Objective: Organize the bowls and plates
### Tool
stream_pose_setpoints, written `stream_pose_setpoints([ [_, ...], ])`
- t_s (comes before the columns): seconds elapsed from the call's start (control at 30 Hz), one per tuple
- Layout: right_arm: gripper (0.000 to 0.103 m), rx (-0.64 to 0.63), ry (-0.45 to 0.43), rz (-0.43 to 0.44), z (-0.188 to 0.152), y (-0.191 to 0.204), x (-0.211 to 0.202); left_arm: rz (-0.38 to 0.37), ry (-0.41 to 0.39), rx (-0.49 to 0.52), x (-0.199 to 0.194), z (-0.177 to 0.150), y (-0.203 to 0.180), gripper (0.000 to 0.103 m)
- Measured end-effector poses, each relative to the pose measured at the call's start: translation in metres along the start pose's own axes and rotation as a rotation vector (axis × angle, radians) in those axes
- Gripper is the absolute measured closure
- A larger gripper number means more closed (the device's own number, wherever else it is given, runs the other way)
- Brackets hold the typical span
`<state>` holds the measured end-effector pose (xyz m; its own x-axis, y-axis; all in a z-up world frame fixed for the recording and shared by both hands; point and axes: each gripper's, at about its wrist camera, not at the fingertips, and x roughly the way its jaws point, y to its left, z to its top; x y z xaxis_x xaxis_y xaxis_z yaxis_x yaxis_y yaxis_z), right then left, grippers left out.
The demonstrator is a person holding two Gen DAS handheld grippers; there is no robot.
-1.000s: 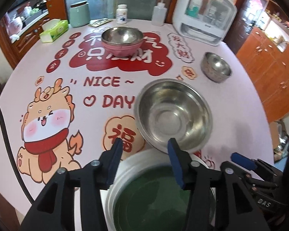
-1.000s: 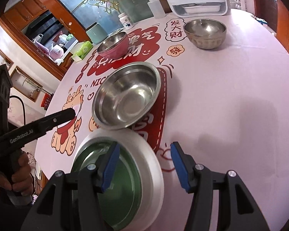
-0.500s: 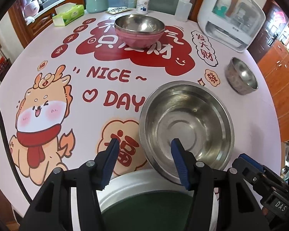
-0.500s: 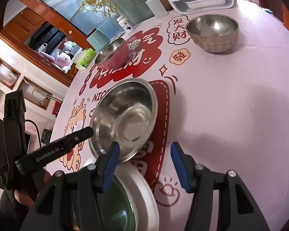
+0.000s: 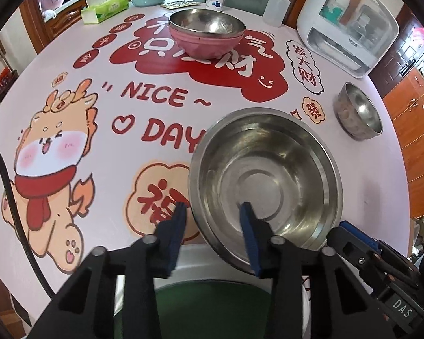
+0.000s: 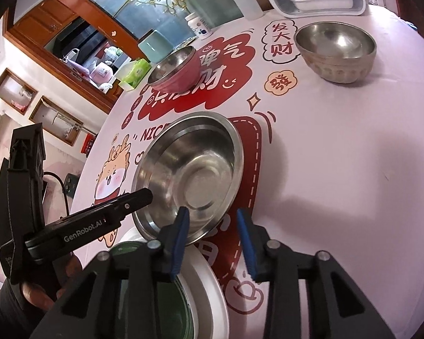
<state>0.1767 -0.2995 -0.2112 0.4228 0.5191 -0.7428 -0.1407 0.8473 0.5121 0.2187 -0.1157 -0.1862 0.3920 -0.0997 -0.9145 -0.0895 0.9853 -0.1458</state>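
- Left hand-held gripper (image 5: 213,220) down at the near-left rim of the big steel bowl (image 5: 268,186), jaws closing, one finger outside the wall, the other inside.
- Not clenched yet: rim between the pads, no squeeze to be seen.
- Right hand-held gripper (image 6: 212,226) at the same bowl's near-right rim, jaws closing too, left finger over the inside, right finger over the red print outside.
- Released as well, with the rim in the gap and daylight on both sides.
- Big steel bowl upright on the desk (image 5: 367,169), centre-right, near edge overlapping the far rim of the white plate (image 5: 200,257); touching or not, cannot tell.
- White plate with its green centre at the near edge, mostly under both grippers.
- Far centre: pink bowl (image 5: 206,48) with a steel one nested inside.
- Far right: small steel bowl (image 5: 359,113), well apart from the rest.
- Bottom left in the right view: a hand (image 6: 39,291) wrapped round the left tool's handle.
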Motion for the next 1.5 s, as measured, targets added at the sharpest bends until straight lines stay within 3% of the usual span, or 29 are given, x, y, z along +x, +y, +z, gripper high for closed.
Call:
stream_pose_setpoints([
  [0.37, 0.09, -0.012, 0.021, 0.006, 0.003, -0.006, -0.002, 0.025, 0.005, -0.04, 0.0, -0.002, 0.003, 0.083],
  [0.53, 0.091, -0.024, 0.006, 0.031, 0.005, -0.006, -0.01, 0.001, -0.027, -0.048, -0.01, -0.001, -0.001, 0.082],
  [0.6, 0.101, -0.046, 0.01, 0.063, 0.005, -0.002, -0.011, -0.041, -0.039, -0.047, -0.015, -0.001, -0.005, 0.083],
  [0.67, 0.101, -0.09, 0.013, 0.076, 0.004, 0.008, -0.011, -0.07, -0.047, -0.033, -0.019, -0.002, -0.013, 0.084],
  [0.77, 0.101, -0.135, 0.027, 0.065, 0.003, 0.02, -0.008, -0.057, -0.045, -0.003, -0.018, -0.003, -0.026, 0.083],
  [1.2, 0.1, -0.047, -0.016, 0.008, 0.005, -0.001, -0.016, -0.026, -0.031, -0.037, -0.013, -0.001, -0.01, 0.083],
  [1.5, 0.1, 0.011, 0.006, -0.037, 0.009, -0.018, -0.008, -0.002, -0.005, -0.059, 0.0, 0.004, -0.002, 0.081],
])
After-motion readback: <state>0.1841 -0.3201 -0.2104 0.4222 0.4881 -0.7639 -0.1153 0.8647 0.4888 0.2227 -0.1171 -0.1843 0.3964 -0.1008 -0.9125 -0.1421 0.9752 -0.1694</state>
